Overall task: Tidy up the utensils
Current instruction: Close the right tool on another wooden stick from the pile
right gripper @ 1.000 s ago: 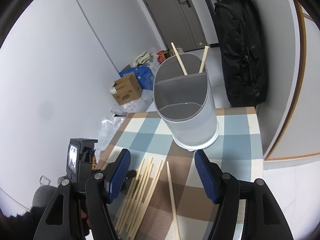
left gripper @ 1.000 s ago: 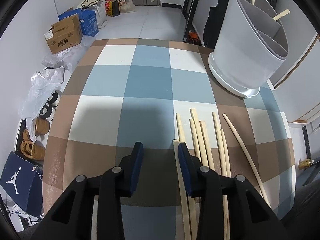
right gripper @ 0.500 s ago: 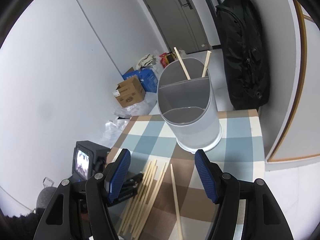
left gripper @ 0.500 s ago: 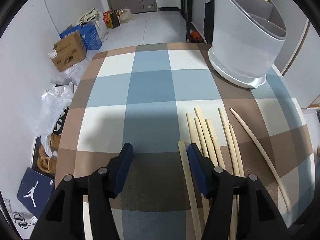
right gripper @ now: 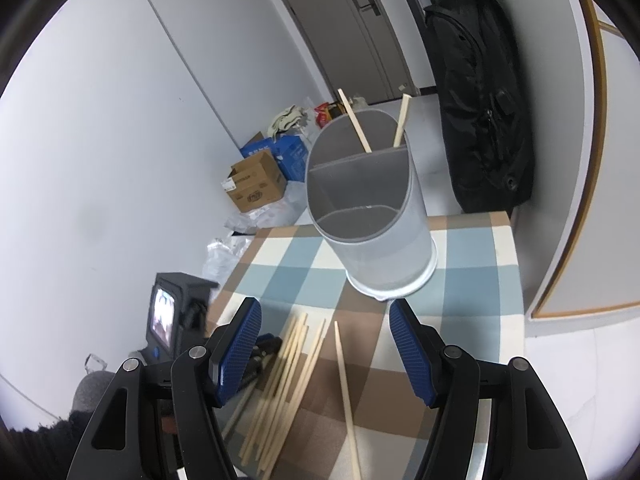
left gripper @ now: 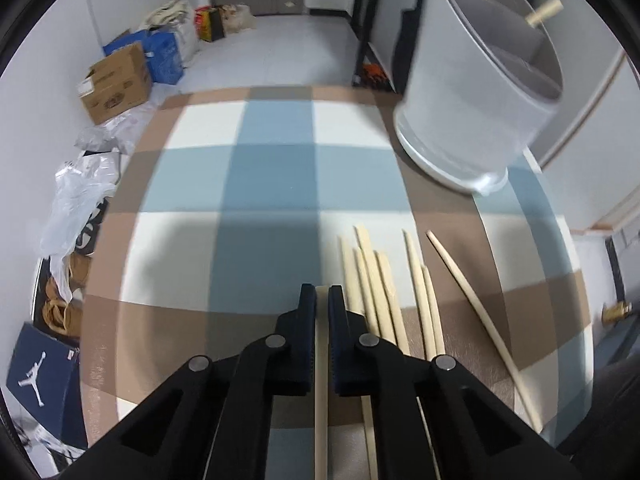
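In the left wrist view my left gripper (left gripper: 322, 294) is shut on a pale wooden chopstick (left gripper: 321, 380) that runs between its pads down toward the camera. Several more chopsticks (left gripper: 384, 288) lie side by side just to its right on the checked tablecloth (left gripper: 272, 184), one thin chopstick (left gripper: 476, 308) apart from them. The grey divided utensil holder (left gripper: 472, 96) stands at the back right with two chopsticks in it. In the right wrist view my right gripper (right gripper: 325, 344) hangs open above the chopstick pile (right gripper: 288, 376), facing the holder (right gripper: 372, 216). The left gripper (right gripper: 260, 354) shows beside the pile.
On the floor to the left lie a cardboard box (left gripper: 116, 84), blue bags, white plastic bags (left gripper: 76, 200) and a shoe box (left gripper: 40, 372). A black bag (right gripper: 480, 100) hangs on the wall behind the table. The table's right edge runs close to the holder.
My left gripper opened wider, shifted right over the leftmost chopstick and then shut on it. The right gripper stayed still and open.
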{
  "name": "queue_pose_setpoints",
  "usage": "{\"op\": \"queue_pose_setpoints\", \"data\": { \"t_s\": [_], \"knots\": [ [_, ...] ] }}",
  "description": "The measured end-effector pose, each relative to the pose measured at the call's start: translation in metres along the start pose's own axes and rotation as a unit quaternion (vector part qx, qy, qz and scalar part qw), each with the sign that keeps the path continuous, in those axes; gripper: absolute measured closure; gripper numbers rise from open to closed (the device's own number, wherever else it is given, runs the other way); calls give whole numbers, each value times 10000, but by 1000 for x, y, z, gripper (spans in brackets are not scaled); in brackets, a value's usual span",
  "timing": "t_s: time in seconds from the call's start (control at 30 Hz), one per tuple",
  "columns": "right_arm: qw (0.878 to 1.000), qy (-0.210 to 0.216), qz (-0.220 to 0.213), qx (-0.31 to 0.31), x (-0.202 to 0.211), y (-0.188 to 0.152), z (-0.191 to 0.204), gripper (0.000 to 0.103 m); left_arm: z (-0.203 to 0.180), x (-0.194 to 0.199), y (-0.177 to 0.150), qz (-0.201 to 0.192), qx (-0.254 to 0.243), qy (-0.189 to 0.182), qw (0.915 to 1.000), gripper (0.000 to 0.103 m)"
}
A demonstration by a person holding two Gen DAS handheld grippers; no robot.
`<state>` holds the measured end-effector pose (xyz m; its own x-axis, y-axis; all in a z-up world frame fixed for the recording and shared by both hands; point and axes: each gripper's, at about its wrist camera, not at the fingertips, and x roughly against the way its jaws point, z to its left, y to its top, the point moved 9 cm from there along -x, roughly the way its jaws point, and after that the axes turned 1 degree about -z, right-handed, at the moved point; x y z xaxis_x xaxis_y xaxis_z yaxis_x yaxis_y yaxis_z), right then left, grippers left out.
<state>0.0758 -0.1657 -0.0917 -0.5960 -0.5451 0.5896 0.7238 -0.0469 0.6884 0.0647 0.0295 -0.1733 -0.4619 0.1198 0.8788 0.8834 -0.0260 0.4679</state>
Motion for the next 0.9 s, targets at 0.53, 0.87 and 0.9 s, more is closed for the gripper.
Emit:
{"op": "queue_pose_setpoints", "data": {
  "t_s": [0.53,0.87,0.9],
  "knots": [
    [9897,252,1410,23,-72,-57,16,72,22,46,32,-838,873,-819,9893,101],
    [9818,-18,1889,218,-130,-53,25,77,41,67,49,-1198,1278,-1325,9756,101],
    [9806,-35,1946,228,-135,-53,24,78,43,68,50,-1231,1325,-1350,9742,101]
  ]
}}
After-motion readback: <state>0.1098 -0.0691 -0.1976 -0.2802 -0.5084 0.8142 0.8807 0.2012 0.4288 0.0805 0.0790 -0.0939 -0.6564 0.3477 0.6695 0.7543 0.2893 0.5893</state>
